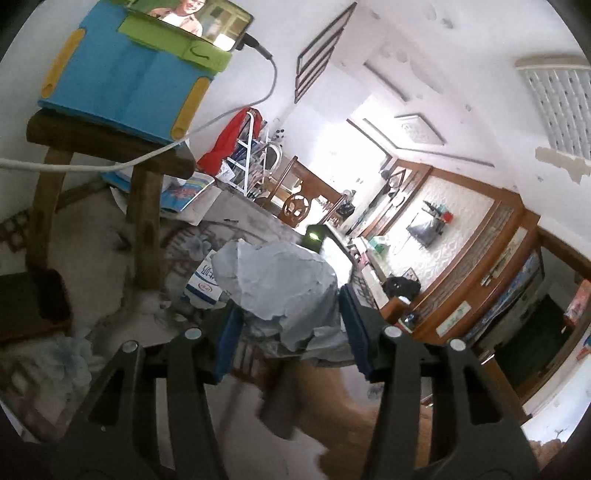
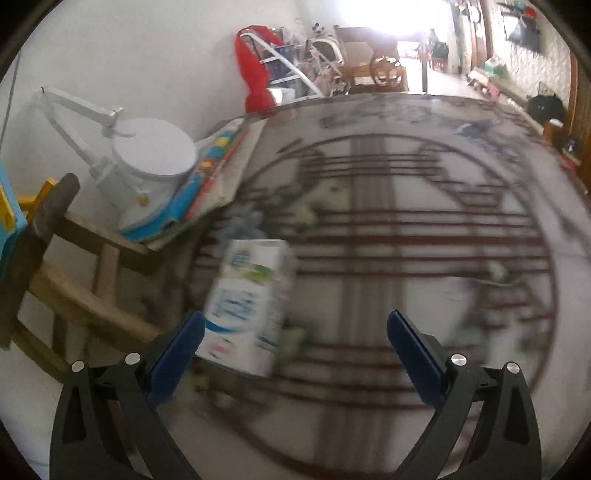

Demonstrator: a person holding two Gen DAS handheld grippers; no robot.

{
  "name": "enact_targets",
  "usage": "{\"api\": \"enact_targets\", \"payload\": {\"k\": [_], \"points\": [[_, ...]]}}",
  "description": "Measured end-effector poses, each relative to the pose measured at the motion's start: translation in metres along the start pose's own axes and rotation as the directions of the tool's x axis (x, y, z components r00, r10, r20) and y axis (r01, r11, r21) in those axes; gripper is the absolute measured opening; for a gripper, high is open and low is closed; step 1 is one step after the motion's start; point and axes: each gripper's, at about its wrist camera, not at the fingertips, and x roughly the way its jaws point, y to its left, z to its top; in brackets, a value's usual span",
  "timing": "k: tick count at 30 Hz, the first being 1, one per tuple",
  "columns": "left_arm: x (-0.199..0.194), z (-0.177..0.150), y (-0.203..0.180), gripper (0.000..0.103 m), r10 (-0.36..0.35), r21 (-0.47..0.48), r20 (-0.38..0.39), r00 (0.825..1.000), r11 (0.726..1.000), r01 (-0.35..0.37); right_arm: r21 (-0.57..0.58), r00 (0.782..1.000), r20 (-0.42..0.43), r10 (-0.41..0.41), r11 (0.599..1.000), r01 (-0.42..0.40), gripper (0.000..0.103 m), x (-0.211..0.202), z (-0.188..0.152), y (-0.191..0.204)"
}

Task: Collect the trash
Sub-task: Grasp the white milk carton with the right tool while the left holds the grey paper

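My left gripper [image 1: 291,332] is shut on a crumpled grey-blue paper wad [image 1: 273,284] and holds it above the table, the view tilted. A white and blue carton [image 1: 205,282] lies on the table behind the wad. In the right wrist view the same carton [image 2: 245,302] lies on its side on the round glass table [image 2: 406,229], just ahead of my left fingertip [image 2: 177,350]. My right gripper [image 2: 295,354] is open and empty above the table. The carton is blurred.
A wooden stool [image 1: 107,147] on the table carries a blue stand and a phone [image 1: 199,18] with a cable. A white desk lamp [image 2: 147,162] sits on books [image 2: 207,177] at the left. Small scraps [image 2: 495,273] lie at the table's right.
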Motion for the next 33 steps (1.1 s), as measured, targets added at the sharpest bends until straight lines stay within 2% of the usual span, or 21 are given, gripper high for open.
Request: {"api": "enact_targets", "payload": {"k": [6, 11, 12, 13, 15, 17, 19, 21, 22, 23, 25, 27, 30, 31, 33], "points": [[-0.004, 0.002, 0.013, 0.05, -0.002, -0.056, 0.019, 1.0, 0.998, 0.003, -0.09, 0.997, -0.038, -0.074, 0.993, 0.07, 0.095, 0.035, 0.004, 0.033], [-0.004, 0.002, 0.013, 0.05, -0.002, -0.059, 0.013, 1.0, 0.998, 0.003, -0.128, 0.988, -0.066, -0.137, 0.984, 0.127, 0.093, 0.053, 0.002, 0.036], [-0.004, 0.002, 0.013, 0.05, -0.002, -0.059, 0.011, 1.0, 0.998, 0.003, -0.127, 0.99, -0.066, -0.128, 0.985, 0.119, 0.091, 0.054, 0.002, 0.036], [-0.004, 0.001, 0.013, 0.05, -0.002, -0.06, 0.011, 1.0, 0.998, 0.003, -0.123, 0.991, -0.066, -0.116, 0.987, 0.107, 0.088, 0.054, 0.003, 0.035], [-0.004, 0.0, 0.014, 0.05, 0.001, -0.059, 0.011, 1.0, 0.998, 0.0, -0.115, 0.994, -0.076, -0.083, 0.991, 0.074, 0.074, 0.053, 0.004, 0.035], [-0.005, -0.001, 0.014, 0.05, 0.004, -0.057, 0.014, 1.0, 0.998, -0.003, -0.109, 0.995, -0.091, -0.044, 0.993, 0.034, 0.048, 0.051, 0.007, 0.038], [-0.004, -0.002, 0.013, 0.05, 0.004, -0.056, 0.01, 1.0, 0.998, -0.003, -0.122, 0.994, -0.095, -0.057, 0.992, 0.045, 0.044, 0.048, 0.01, 0.044], [-0.005, -0.002, 0.013, 0.05, 0.002, -0.054, 0.008, 1.0, 0.999, -0.002, -0.135, 0.993, -0.1, -0.061, 0.99, 0.047, 0.045, 0.048, 0.01, 0.048], [-0.004, -0.002, 0.013, 0.05, 0.004, -0.054, 0.01, 1.0, 0.999, -0.003, -0.133, 0.993, -0.101, -0.061, 0.99, 0.047, 0.049, 0.049, 0.01, 0.048], [-0.004, -0.002, 0.012, 0.05, 0.004, -0.054, 0.012, 1.0, 0.999, -0.003, -0.125, 0.994, -0.098, -0.058, 0.991, 0.045, 0.061, 0.049, 0.01, 0.047], [-0.004, -0.002, 0.012, 0.05, 0.004, -0.054, 0.01, 1.0, 0.999, -0.003, -0.099, 0.995, -0.088, -0.048, 0.994, 0.039, 0.073, 0.049, 0.009, 0.043], [-0.004, -0.003, 0.013, 0.05, 0.002, -0.056, 0.008, 1.0, 0.998, -0.002, -0.095, 0.994, -0.096, -0.043, 0.995, 0.034, 0.073, 0.052, 0.009, 0.044], [-0.004, -0.003, 0.014, 0.05, 0.001, -0.059, 0.005, 1.0, 0.998, -0.001, -0.122, 0.992, -0.118, -0.055, 0.992, 0.04, 0.081, 0.059, 0.007, 0.05], [-0.004, -0.003, 0.014, 0.05, 0.001, -0.059, 0.004, 1.0, 0.998, -0.001, -0.135, 0.99, -0.127, -0.067, 0.99, 0.05, 0.084, 0.063, 0.006, 0.053], [-0.003, -0.004, 0.014, 0.05, 0.002, -0.059, -0.001, 1.0, 0.998, -0.002, -0.155, 0.984, -0.145, -0.104, 0.984, 0.081, 0.084, 0.069, 0.003, 0.054]]}}
